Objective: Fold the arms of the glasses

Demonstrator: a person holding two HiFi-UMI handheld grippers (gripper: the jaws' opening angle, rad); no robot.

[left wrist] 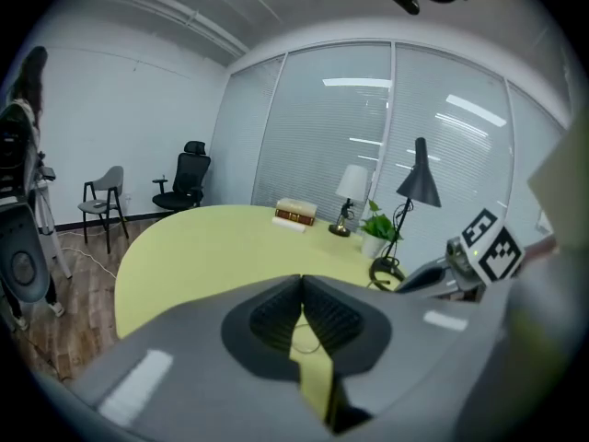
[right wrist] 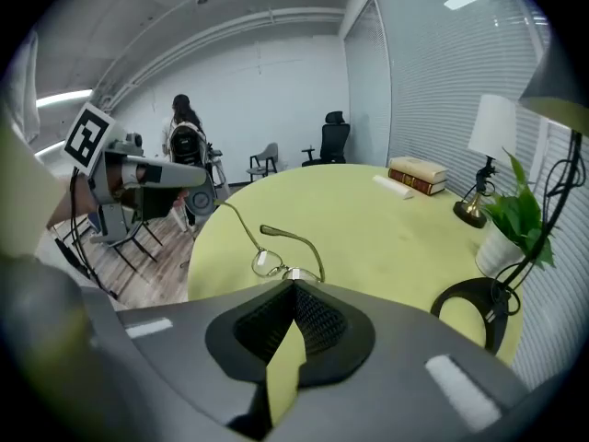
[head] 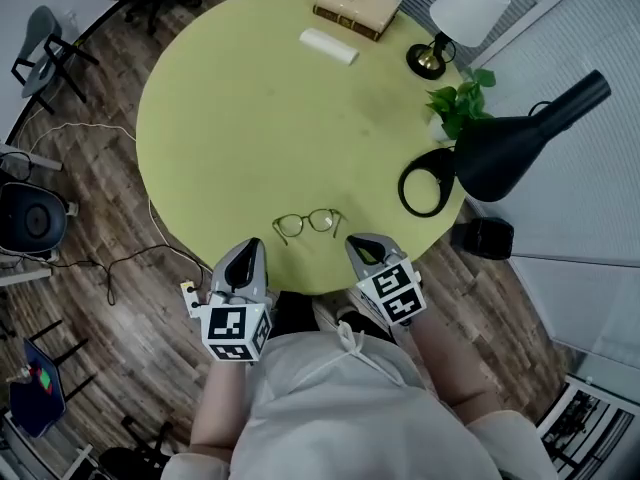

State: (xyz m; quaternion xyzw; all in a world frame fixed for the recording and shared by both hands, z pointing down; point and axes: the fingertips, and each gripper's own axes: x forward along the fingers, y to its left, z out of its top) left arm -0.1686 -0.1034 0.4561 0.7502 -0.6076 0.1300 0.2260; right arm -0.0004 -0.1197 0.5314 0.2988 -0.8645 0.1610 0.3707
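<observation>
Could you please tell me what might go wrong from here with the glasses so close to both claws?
1. The glasses lie near the table's front edge; a drag toward the person could drop them.
2. The left claw and right claw are both shut, so they may only shove the frame.
3. The thin open arms could bend under a hard push.
</observation>
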